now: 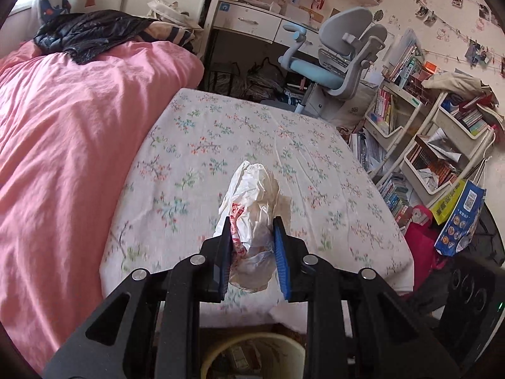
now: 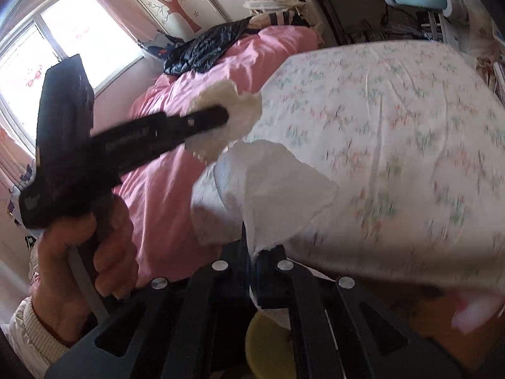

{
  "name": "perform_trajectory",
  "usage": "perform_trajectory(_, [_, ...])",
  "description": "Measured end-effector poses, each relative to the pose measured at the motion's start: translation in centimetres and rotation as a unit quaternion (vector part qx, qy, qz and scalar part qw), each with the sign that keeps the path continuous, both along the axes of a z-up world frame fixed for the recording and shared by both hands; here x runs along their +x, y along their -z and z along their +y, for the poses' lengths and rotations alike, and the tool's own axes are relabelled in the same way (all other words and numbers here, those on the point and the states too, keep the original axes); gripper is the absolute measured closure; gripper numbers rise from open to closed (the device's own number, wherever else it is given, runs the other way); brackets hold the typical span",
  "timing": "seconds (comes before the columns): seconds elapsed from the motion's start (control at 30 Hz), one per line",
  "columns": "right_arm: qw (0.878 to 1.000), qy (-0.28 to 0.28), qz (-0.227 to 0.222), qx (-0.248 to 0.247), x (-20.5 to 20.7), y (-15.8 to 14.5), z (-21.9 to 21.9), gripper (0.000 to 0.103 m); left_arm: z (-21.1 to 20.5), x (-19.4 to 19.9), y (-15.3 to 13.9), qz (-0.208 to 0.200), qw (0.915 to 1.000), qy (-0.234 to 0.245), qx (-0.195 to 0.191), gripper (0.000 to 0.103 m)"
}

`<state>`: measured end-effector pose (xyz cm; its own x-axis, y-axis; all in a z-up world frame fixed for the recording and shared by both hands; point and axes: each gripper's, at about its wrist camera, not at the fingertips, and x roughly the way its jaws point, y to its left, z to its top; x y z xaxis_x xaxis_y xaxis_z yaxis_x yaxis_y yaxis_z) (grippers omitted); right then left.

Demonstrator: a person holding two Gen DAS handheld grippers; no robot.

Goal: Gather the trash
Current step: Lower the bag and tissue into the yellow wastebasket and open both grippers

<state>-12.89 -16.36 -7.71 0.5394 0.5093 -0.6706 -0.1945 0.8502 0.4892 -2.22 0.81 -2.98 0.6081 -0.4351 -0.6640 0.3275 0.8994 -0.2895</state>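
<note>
My left gripper [image 1: 251,224] is shut on a crumpled white wrapper with red print [image 1: 252,208] and holds it above the foot of the floral-sheeted bed [image 1: 221,126]. The left gripper and its wrapper [image 2: 227,107] also show in the right wrist view, held by a hand. My right gripper [image 2: 258,249] is shut on a white tissue [image 2: 271,183] that fans out above the fingers. A yellow-rimmed trash bin [image 1: 252,353] with rubbish inside stands below the left gripper; its rim [image 2: 268,341] also shows under the right gripper.
A pink duvet [image 1: 63,126] covers the left of the bed, with a black jacket [image 1: 91,31] on it. A grey-blue desk chair [image 1: 341,57] and desk stand beyond the bed. Cluttered book shelves [image 1: 442,145] and bags [image 1: 457,218] crowd the right side.
</note>
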Motion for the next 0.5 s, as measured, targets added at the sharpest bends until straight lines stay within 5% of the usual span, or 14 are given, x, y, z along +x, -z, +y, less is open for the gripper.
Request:
perform_trajectory(0.27, [0.986,-0.024,0.158,-0.041,-3.3,11.4,4.0,0.097,0.8,-7.7,3.2,0.032,0.9991,-0.021,0.018,0.08])
perform_trajectory(0.37, [0.98,-0.006,0.189,-0.067,-3.3,13.3,3.9,0.072,0.8,-8.9,4.0,0.043,0.9986,-0.022,0.021,0.08])
perform_trajectory(0.43, [0.981,0.022,0.177,-0.08,-3.5,12.6,3.1,0.046,0.6,-9.7,4.5,0.049,0.9982,-0.019,0.03,0.08])
perform_trajectory(0.5, [0.983,0.044,0.156,-0.088,-3.5,11.1,2.1,0.045,0.2,-10.0,5.0,0.062,0.9972,-0.012,0.038,0.08])
